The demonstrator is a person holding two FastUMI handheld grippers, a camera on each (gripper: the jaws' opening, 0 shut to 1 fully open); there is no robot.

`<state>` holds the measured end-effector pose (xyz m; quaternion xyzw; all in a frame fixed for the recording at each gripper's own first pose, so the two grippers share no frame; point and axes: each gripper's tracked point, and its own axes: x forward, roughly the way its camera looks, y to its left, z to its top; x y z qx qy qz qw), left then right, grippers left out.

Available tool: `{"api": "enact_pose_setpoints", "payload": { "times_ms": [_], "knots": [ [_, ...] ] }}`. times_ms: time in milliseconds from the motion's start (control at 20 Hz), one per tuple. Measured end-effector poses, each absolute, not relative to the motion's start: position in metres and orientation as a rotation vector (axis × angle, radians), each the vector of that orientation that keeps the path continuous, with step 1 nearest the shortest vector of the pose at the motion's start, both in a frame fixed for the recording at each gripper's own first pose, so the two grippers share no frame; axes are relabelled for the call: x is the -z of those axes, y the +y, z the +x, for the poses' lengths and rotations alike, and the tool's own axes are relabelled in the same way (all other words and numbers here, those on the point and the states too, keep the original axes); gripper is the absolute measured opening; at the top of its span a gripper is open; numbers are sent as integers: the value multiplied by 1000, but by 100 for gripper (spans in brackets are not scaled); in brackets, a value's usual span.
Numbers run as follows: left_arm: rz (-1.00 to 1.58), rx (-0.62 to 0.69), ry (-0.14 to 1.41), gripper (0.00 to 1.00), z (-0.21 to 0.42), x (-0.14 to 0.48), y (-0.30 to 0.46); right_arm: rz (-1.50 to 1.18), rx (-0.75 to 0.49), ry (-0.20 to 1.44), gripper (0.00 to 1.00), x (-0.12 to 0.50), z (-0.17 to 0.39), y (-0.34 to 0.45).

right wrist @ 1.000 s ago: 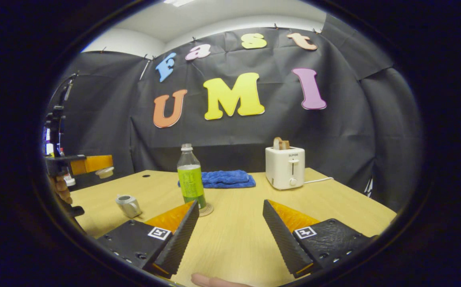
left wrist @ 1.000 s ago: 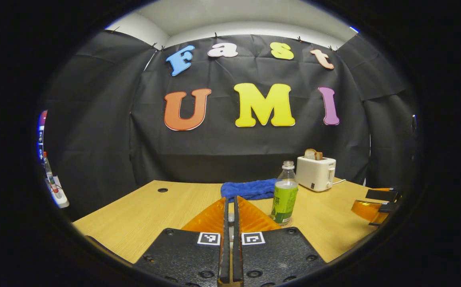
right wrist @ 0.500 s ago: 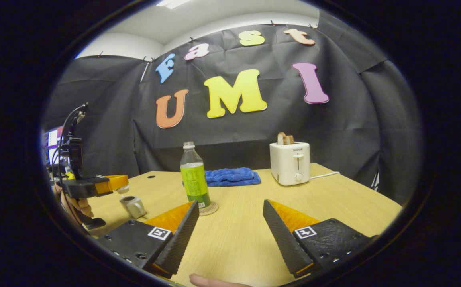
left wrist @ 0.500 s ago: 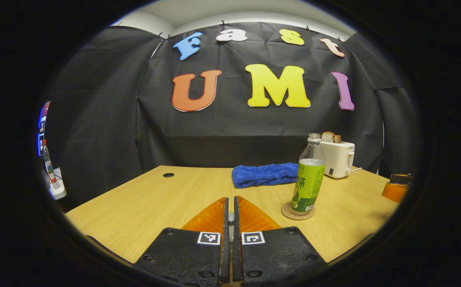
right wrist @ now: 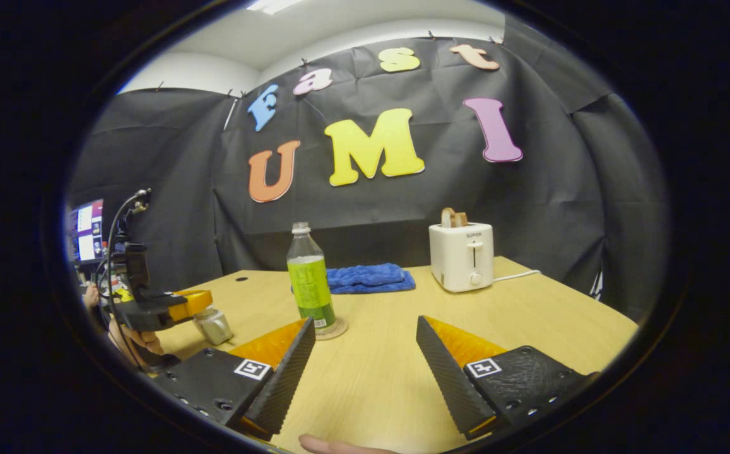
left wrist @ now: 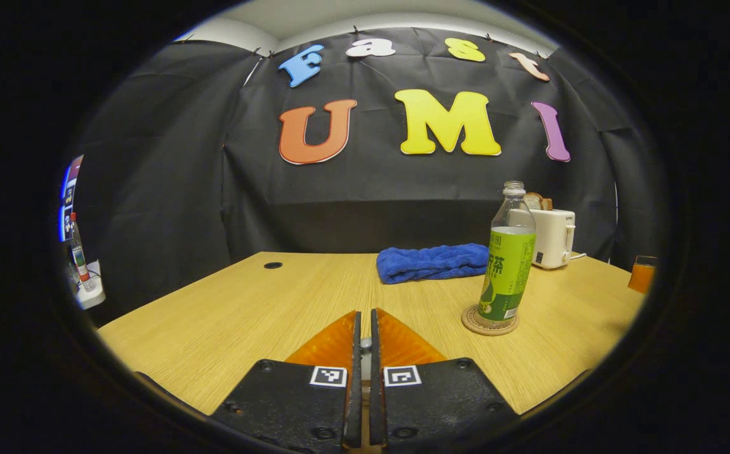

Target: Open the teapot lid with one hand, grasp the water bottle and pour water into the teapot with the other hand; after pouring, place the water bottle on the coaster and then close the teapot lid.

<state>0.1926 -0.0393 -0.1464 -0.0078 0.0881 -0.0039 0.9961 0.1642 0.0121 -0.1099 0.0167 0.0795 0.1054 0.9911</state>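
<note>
A clear bottle with a green label (left wrist: 506, 252) (right wrist: 310, 277) stands upright on a round coaster (left wrist: 489, 320) (right wrist: 330, 331) mid-table. In the left gripper view, my left gripper (left wrist: 365, 315) is shut, with a small grey knob pinched between its fingers. The right gripper view shows that gripper (right wrist: 191, 302) at the far left, held by a hand, with the lid right at the top of the small metal teapot (right wrist: 216, 328). My right gripper (right wrist: 365, 323) stands wide open and holds nothing, low over the table to the right of the bottle.
A white toaster (right wrist: 462, 255) (left wrist: 554, 236) with bread in its slot stands at the back right, its cord trailing right. A folded blue towel (right wrist: 368, 277) (left wrist: 431, 263) lies behind the bottle. The wooden table (left wrist: 245, 315) has a cable hole at its far left.
My left gripper has come down with the lid, from well above the teapot to its top. The right gripper has hardly moved and stays open.
</note>
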Motion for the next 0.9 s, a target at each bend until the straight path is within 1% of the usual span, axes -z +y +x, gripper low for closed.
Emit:
{"api": "enact_pose_setpoints", "payload": {
  "times_ms": [250,300,400,450,550,600,650,700,750,800,900],
  "knots": [
    [33,-20,173,9,191,145,-41,37,-221,170,96,113,165,14],
    [21,-16,177,11,192,147,-43,38,-224,175,96,114,165,14],
    [18,-10,187,26,190,147,-48,36,-225,175,96,113,163,13],
    [18,-8,199,30,189,146,-49,35,-222,173,96,112,162,12],
    [8,-15,212,44,186,141,-47,30,-214,172,96,110,160,11],
    [-2,-9,206,56,182,133,-47,30,-213,166,96,106,158,11],
    [-14,0,197,60,179,124,-48,30,-212,163,96,104,156,12],
    [-25,-1,182,81,175,115,-47,27,-210,161,96,102,153,13],
    [-34,-1,171,91,170,107,-44,22,-209,157,96,100,150,15],
    [-36,-7,158,99,163,98,-42,15,-206,151,96,95,147,16],
    [-26,-25,123,99,148,79,-35,1,-201,123,96,84,137,19]
  ]
}}
